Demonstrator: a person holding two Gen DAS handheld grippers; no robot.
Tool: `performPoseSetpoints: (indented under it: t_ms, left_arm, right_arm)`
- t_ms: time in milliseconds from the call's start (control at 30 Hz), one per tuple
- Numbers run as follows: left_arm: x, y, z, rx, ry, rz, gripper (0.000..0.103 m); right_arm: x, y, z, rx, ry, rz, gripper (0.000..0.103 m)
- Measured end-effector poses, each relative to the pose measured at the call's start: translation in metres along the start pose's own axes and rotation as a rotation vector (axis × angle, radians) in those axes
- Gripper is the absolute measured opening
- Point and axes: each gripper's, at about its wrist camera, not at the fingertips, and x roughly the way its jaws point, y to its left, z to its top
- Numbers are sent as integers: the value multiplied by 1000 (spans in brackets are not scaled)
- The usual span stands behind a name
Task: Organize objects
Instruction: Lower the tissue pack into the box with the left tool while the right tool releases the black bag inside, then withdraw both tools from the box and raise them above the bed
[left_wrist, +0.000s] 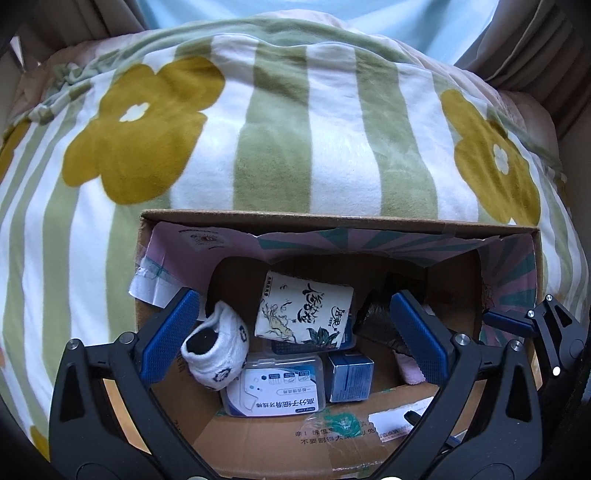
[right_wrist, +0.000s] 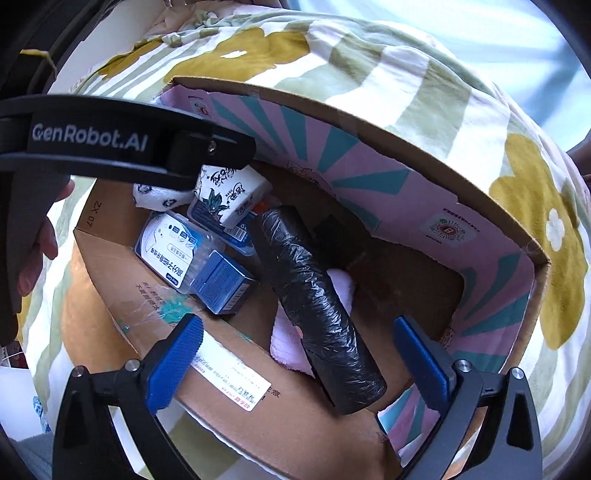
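Note:
An open cardboard box (left_wrist: 332, 221) sits on a bed. It holds a rolled white sock (left_wrist: 218, 350), a tissue pack (left_wrist: 306, 306) with ink drawings, a clear floss-pick case (left_wrist: 277, 387), a small blue carton (left_wrist: 349, 376), a black roll of bags (right_wrist: 317, 306) and a pink cloth (right_wrist: 284, 343). My left gripper (left_wrist: 295, 332) hangs open over the box's left half, with the sock and tissue pack between its fingers. Over the right half my right gripper (right_wrist: 301, 363) stands open, straddling the near end of the black roll without touching it.
A striped blanket (left_wrist: 295, 129) with yellow flowers covers the bed around the box. The box's pink-and-teal printed flaps (right_wrist: 369, 173) are folded inward. A hand (right_wrist: 40, 236) holds the left gripper's black frame (right_wrist: 110, 142) at the box's left wall. Curtains (left_wrist: 532, 48) hang behind.

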Motion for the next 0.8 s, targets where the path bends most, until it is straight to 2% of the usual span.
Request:
performPoseSetpoints:
  t_ms: [200,367,533,800]
  left_arm:
    - [-13,0,-1,7,-9,-11,103]
    - [-43,1,-4,0,-26,-27,103]
    - [-96,1,-13,-13,-60,-55,103]
    - [-193,-2,-41,-20,-120,-101,103]
  right_arm:
    - [-15,3,4,24,-16,14,102]
    - [-49,10,3,46,-41,2,102]
    - [-103,24,-8,82,-79,-14,102]
    - [-179,54,-30,205,-144,-53,102]
